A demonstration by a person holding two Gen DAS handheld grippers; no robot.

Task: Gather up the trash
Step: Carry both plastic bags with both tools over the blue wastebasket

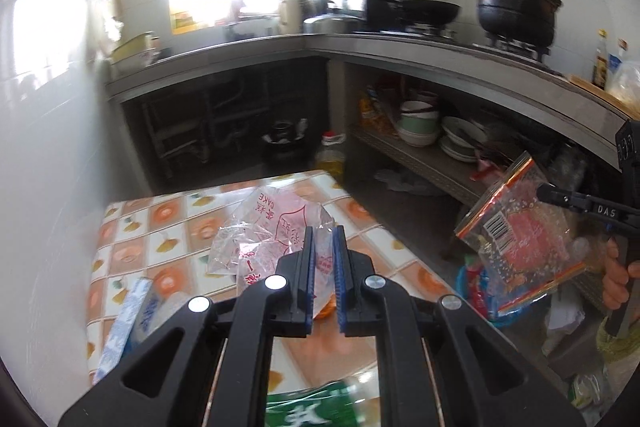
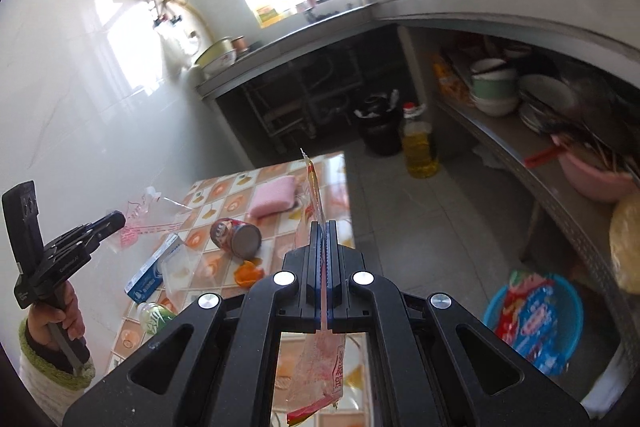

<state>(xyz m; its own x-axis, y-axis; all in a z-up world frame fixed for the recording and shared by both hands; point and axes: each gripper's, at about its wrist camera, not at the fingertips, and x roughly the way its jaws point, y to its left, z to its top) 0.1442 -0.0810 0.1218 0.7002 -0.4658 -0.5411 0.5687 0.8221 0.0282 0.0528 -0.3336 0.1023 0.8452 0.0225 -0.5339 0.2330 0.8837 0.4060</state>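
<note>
My right gripper (image 2: 325, 225) is shut on a clear snack wrapper with red print (image 2: 316, 367); the left wrist view shows that wrapper (image 1: 516, 247) hanging in the air right of the table, above a blue basin (image 2: 534, 323) of wrappers on the floor. My left gripper (image 1: 322, 231) hovers over the tiled table (image 1: 132, 235), its jaws a little apart around the edge of a clear pink-printed cake bag (image 1: 276, 227). It also shows in the right wrist view (image 2: 116, 223) beside that bag (image 2: 152, 217).
On the table lie a tipped can (image 2: 236, 233), a blue-white box (image 2: 154, 269), a green-label bottle (image 2: 154, 317), orange peel (image 2: 248, 273) and a pink sponge (image 2: 274, 201). An oil jug (image 2: 418, 143) and a black bin (image 2: 380, 127) stand on the floor. Shelves with bowls run along the right.
</note>
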